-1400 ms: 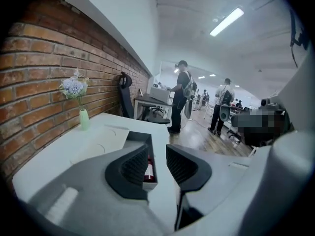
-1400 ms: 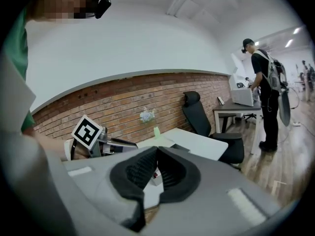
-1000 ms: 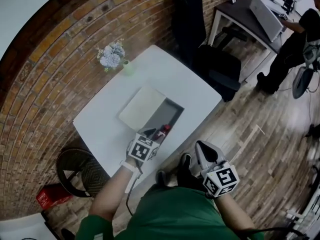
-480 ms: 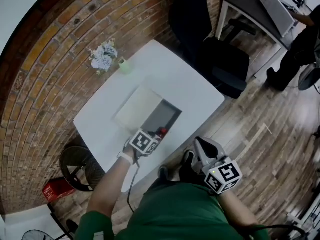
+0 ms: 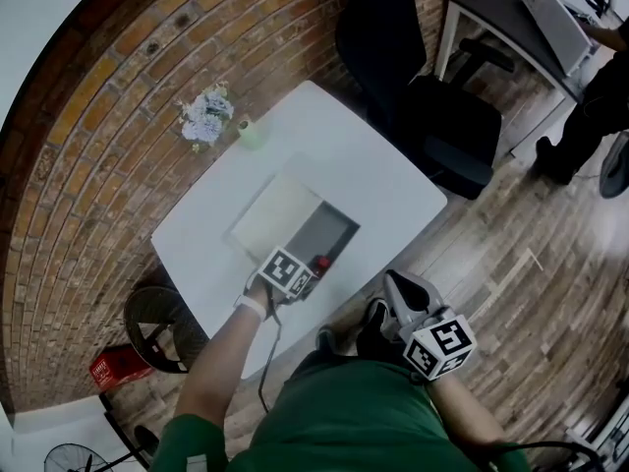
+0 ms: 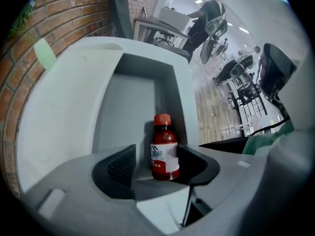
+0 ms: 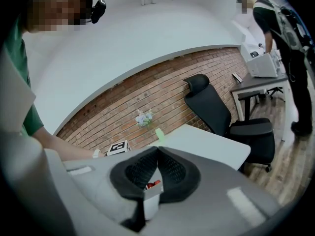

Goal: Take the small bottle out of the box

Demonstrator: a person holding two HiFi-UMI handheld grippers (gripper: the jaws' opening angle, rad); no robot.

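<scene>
**Gloss on the bottle, matt almost everywhere else**

The small bottle [image 6: 164,156] is glossy and dark red-brown, glass or plastic I cannot tell, with a smooth orange-red plastic cap and a paper-like white label. The box [image 6: 129,102] around it has smooth, matt grey walls, and the pale panel [image 5: 275,214] beside its opening looks like matt card. The tabletop [image 5: 378,180] is smooth white with a faint sheen. The brick wall [image 5: 108,96] is rough, with pale mortar lines, and the floor [image 5: 536,254] is worn wooden planking. The office chair [image 5: 442,121] is matt black, its covering too dark to tell. The person's shirt [image 5: 354,426] is green cloth, and the bin [image 5: 157,327] looks woven.
</scene>
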